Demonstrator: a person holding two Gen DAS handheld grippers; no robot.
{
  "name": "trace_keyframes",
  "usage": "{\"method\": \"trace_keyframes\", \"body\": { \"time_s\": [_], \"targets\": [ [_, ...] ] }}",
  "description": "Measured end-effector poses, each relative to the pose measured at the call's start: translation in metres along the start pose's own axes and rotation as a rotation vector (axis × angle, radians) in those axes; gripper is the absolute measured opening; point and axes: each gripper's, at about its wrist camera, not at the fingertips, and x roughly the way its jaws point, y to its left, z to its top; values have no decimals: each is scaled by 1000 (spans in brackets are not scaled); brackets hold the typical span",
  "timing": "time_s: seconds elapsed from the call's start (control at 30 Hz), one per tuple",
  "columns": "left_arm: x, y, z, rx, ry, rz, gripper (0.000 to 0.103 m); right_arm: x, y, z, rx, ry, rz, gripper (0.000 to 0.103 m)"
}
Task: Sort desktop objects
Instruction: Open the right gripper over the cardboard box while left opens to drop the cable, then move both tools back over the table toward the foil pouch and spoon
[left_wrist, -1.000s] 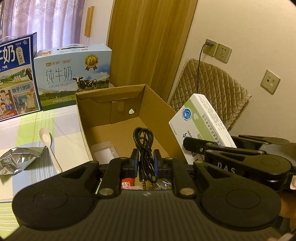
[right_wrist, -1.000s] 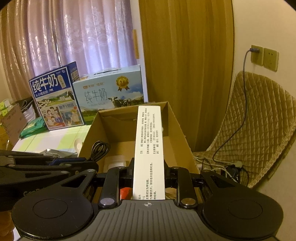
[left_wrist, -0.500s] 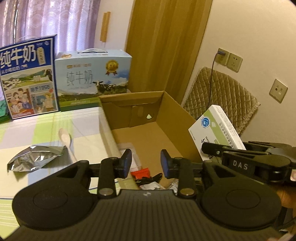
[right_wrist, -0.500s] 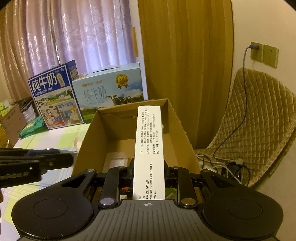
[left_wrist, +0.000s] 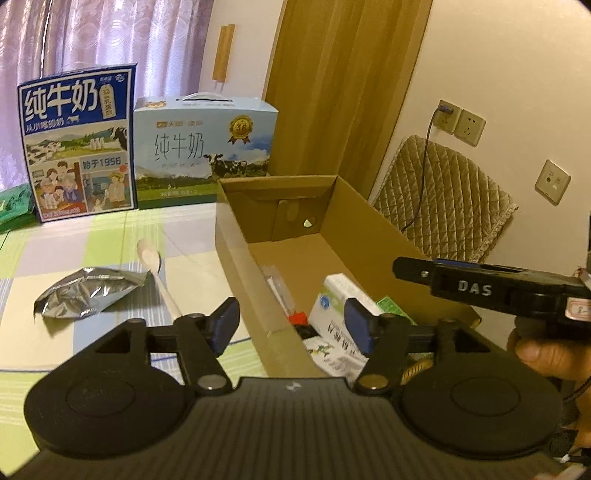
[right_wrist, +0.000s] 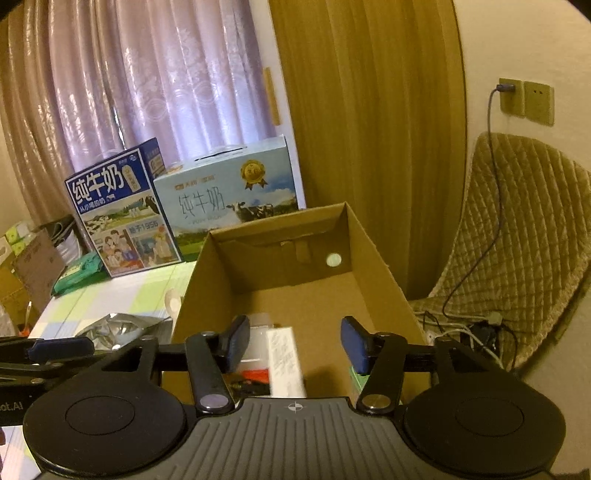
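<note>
Two milk cartons (left_wrist: 79, 144), one cardboard box (left_wrist: 369, 229), one spoon (left_wrist: 155, 273), one foil pouch (left_wrist: 88, 295), two wall sockets (left_wrist: 458, 122).

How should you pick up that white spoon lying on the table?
Grip the spoon by the middle of its thin handle, coming straight down from above with the left gripper, whose jaws are open and empty. It lies flat, so only the handle's narrow sides can be pinched. The bowl end touches the foil bag, so stay clear of that end, probably nearer the handle's tip.
</note>
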Motion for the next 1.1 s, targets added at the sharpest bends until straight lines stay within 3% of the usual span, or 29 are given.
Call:
{"method": "trace_keyframes", "body": {
  "time_s": [0.23, 0.3, 0.53, 0.8, 1.1],
  "targets": [
    [-20, 9, -11, -10, 3, 30, 71, -25, 12, -9, 10, -2, 7, 72],
    [-26, 11, -13, -10, 1, 39, 79, -33, 19, -11, 9, -2, 13, 75],
    [-54, 22, -21, -3, -20, 72, 86, -51, 47, -15, -19, -3, 48, 86],
    [-80, 44, -34, 11, -27, 106, 94, -64, 84, -20, -66, -6, 91, 93],
    [-100, 111, -59, 19, 7, 192, 95, -63, 131, -32, -161, 11, 159, 94]
  ]
}}
